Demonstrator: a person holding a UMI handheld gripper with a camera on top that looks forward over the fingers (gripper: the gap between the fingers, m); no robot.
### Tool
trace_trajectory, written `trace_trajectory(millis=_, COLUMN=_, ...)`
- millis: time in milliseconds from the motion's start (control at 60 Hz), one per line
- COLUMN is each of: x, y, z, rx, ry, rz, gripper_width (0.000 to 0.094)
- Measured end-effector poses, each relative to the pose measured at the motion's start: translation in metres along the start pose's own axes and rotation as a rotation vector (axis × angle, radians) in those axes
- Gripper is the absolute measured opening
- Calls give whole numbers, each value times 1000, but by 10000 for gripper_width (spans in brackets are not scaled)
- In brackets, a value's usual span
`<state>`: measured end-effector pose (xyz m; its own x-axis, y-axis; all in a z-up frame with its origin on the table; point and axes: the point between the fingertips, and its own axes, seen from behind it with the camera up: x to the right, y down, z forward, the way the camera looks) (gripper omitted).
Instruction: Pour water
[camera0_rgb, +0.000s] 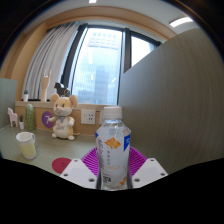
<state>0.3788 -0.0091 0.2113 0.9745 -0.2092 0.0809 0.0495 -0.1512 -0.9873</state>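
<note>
A clear plastic water bottle with a white cap and an orange and blue label stands upright between my fingers. My gripper is shut on the bottle, with both magenta pads pressed against its sides. A pale yellow-green cup stands on the desk to the left, a little beyond the fingers. The bottle's base is hidden below the fingers.
A plush mouse toy sits at the back of the desk in front of the window. A green bottle and small items stand at the far left. A beige partition panel rises on the right. A dark pink disc lies left of the fingers.
</note>
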Motion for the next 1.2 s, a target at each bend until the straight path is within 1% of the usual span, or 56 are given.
trace_trajectory(millis=133, x=-3, y=-5, z=3, rx=-15, ry=9, rz=-93, gripper_width=341)
trace_trajectory(millis=200, x=-25, y=-11, z=6, rx=-8, ry=18, rz=-208, gripper_width=342)
trace_trajectory(millis=250, x=-41, y=-20, z=7, rx=0, ry=12, rz=-320, gripper_width=340)
trace_trajectory(millis=267, x=-40, y=-33, z=13, rx=4, ry=11, rz=-361, gripper_width=342)
trace_trajectory(millis=283, x=-46, y=-22, z=18, rx=12, ry=15, rz=-408, gripper_width=341)
trace_trajectory(millis=400, x=-92, y=-42, z=26, rx=48, ry=18, rz=-760, gripper_width=341)
trace_trajectory(millis=417, x=-93, y=-57, z=25, rx=55, ry=20, rz=-810, gripper_width=340)
trace_trajectory(millis=450, x=-104, y=-51, z=30, rx=76, ry=21, rz=-903, gripper_width=340)
trace_trajectory(millis=533, x=-137, y=-62, z=33, rx=125, ry=13, rz=-1128, gripper_width=341)
trace_trajectory(millis=683, x=-186, y=-80, z=39, rx=249, ry=6, rz=-1463, gripper_width=343)
trace_trajectory(millis=817, x=-216, y=-88, z=42, rx=338, ry=29, rz=-1733, gripper_width=345)
trace_trajectory(millis=917, x=-231, y=-88, z=46, rx=377, ry=33, rz=-1894, gripper_width=339)
trace_trajectory(millis=1117, x=-261, y=-90, z=50, rx=521, ry=64, rz=-2160, gripper_width=343)
trace_trajectory(millis=1200, x=-266, y=-84, z=52, rx=531, ry=52, rz=-2223, gripper_width=341)
